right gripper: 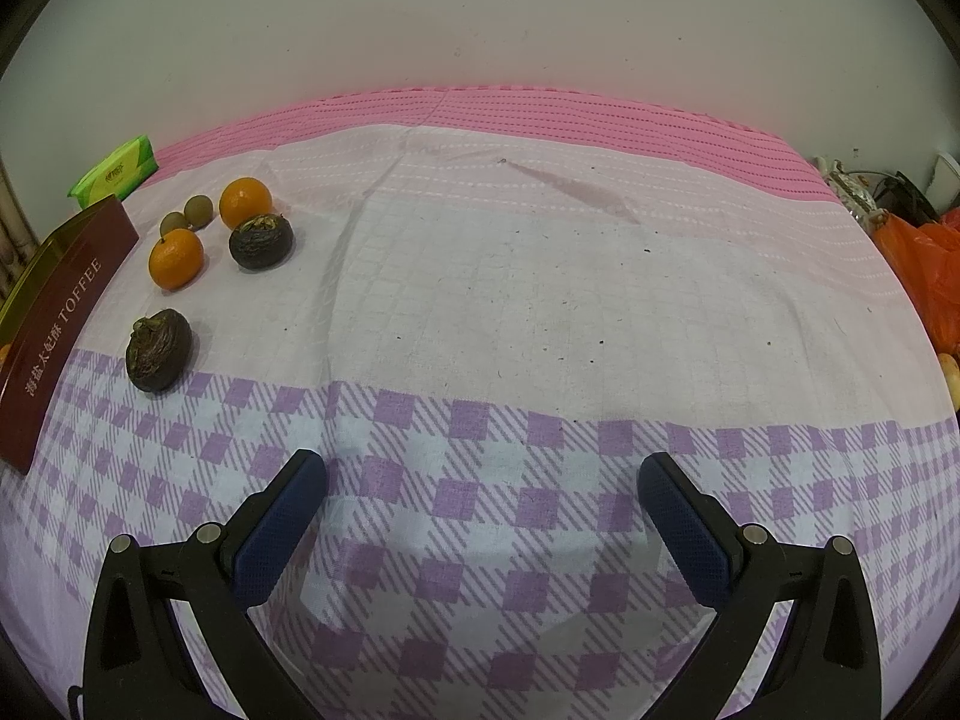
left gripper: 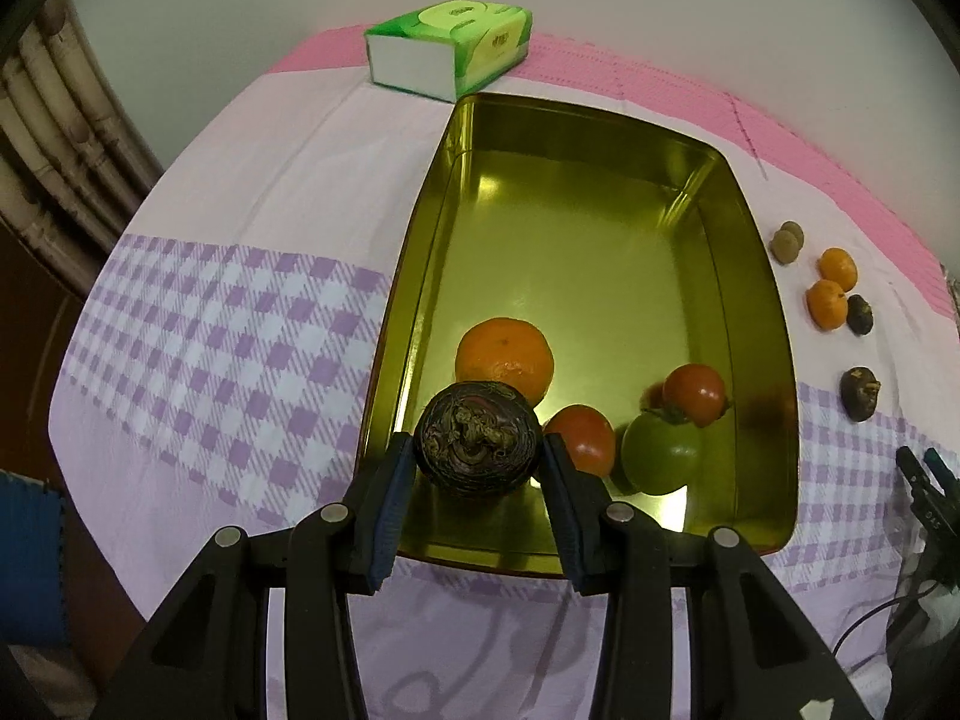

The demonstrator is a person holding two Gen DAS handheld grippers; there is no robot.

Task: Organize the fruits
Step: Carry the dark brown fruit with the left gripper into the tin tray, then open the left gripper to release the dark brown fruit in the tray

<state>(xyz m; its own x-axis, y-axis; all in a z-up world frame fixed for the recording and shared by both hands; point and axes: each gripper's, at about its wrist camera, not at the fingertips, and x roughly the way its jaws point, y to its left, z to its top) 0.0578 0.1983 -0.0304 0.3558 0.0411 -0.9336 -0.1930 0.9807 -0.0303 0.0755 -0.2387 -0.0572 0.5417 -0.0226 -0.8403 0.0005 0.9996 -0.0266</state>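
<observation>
My left gripper (left gripper: 478,453) is shut on a dark, wrinkled round fruit (left gripper: 477,441), held over the near end of a gold tin (left gripper: 762,300). Inside the tin lie an orange (left gripper: 504,360), two red persimmons (left gripper: 582,438) (left gripper: 695,393) and a green one (left gripper: 660,459). On the cloth right of the tin sit two small oranges (right gripper: 176,259) (right gripper: 245,203), two dark fruits (right gripper: 159,350) (right gripper: 261,240) and two small brown-green fruits (right gripper: 198,209). My right gripper (right gripper: 482,474) stands open over bare checked cloth, nothing between its fingers.
A green tissue pack (left gripper: 450,48) lies behind the tin near the wall. An orange plastic bag (right gripper: 924,276) and clutter sit at the cloth's right edge. The tin's maroon side (right gripper: 57,324) faces the right gripper. Cables (left gripper: 900,618) hang at the near right.
</observation>
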